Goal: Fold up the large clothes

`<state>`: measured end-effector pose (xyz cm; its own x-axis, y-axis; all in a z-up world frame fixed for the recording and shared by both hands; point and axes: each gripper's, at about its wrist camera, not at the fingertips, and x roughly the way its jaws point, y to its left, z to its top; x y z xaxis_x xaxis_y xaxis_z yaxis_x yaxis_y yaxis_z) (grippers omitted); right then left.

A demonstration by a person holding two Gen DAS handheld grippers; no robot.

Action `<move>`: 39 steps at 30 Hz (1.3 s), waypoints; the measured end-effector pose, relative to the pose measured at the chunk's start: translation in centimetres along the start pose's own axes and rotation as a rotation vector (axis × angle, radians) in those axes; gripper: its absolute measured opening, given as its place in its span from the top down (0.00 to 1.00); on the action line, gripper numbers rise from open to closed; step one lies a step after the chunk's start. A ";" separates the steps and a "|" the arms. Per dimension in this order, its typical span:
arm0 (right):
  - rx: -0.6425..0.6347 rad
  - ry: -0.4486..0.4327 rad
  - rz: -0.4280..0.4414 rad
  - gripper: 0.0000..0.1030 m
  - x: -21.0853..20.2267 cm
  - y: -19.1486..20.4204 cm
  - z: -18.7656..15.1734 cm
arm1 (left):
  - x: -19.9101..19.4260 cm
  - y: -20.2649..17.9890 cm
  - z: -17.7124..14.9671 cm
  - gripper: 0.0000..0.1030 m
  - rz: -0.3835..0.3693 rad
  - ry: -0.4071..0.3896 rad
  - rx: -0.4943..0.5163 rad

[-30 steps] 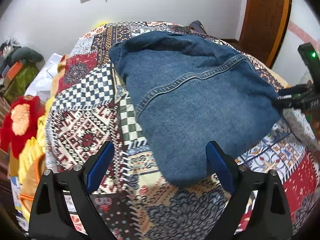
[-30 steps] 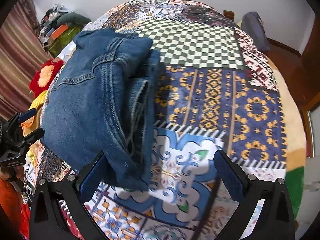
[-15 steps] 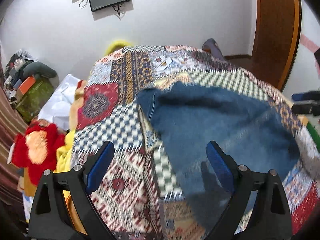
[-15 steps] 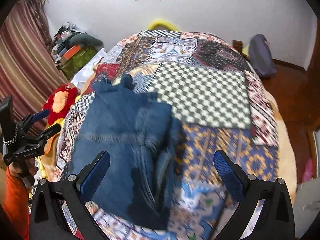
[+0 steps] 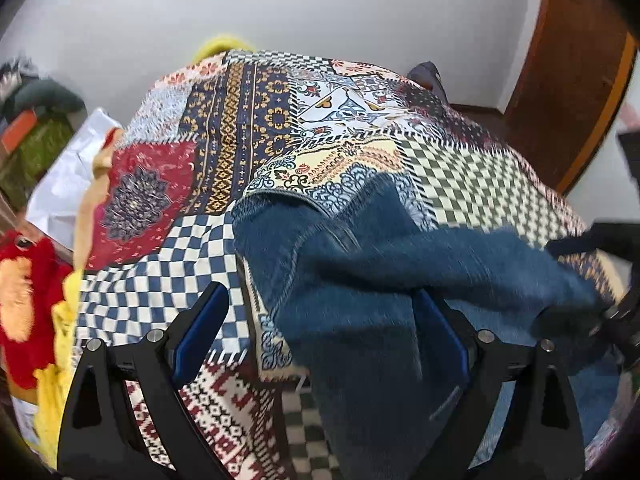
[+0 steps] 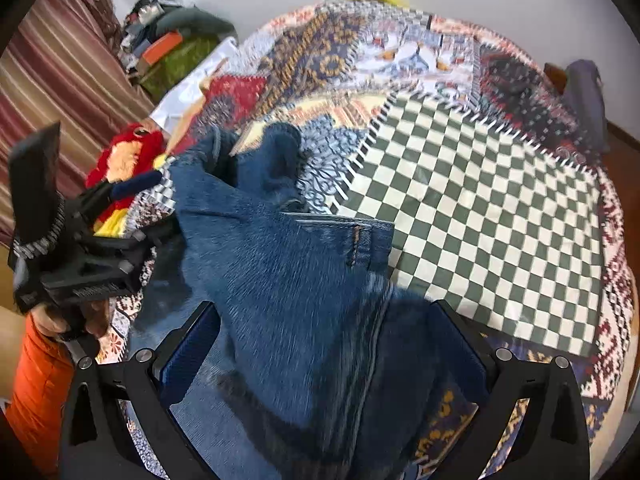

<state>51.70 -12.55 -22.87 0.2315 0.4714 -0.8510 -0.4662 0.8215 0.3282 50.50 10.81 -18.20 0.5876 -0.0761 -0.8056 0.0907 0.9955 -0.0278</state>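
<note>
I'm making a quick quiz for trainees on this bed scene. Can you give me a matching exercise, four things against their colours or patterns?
Things:
1. jeans
2. plush toy
3. curtain
4. large quilt patch by the right gripper

Colours or patterns:
a. green and white checks
b. brown stripes
c. blue denim
d. red with orange

Pairs: 1-c, 2-d, 3-b, 4-a. The large quilt patch lies just beyond the jeans in the right wrist view.
</note>
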 end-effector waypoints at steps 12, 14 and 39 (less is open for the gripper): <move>0.055 -0.014 -0.083 0.00 -2.4 -3.6 -0.9 | -2.4 3.9 1.0 0.08 0.109 -0.031 -0.053; 0.027 -0.046 -0.124 0.00 -4.2 -3.3 -1.5 | -4.0 5.1 0.6 0.08 0.092 -0.051 -0.093; 0.171 0.110 0.182 0.00 0.5 -4.7 -8.4 | -0.7 1.3 -9.0 0.08 -0.385 0.214 -0.346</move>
<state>46.79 -18.86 -28.22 0.0586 0.5866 -0.8078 -0.3387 0.7728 0.5367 42.94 12.69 -23.01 0.3841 -0.4601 -0.8005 -0.0238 0.8617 -0.5068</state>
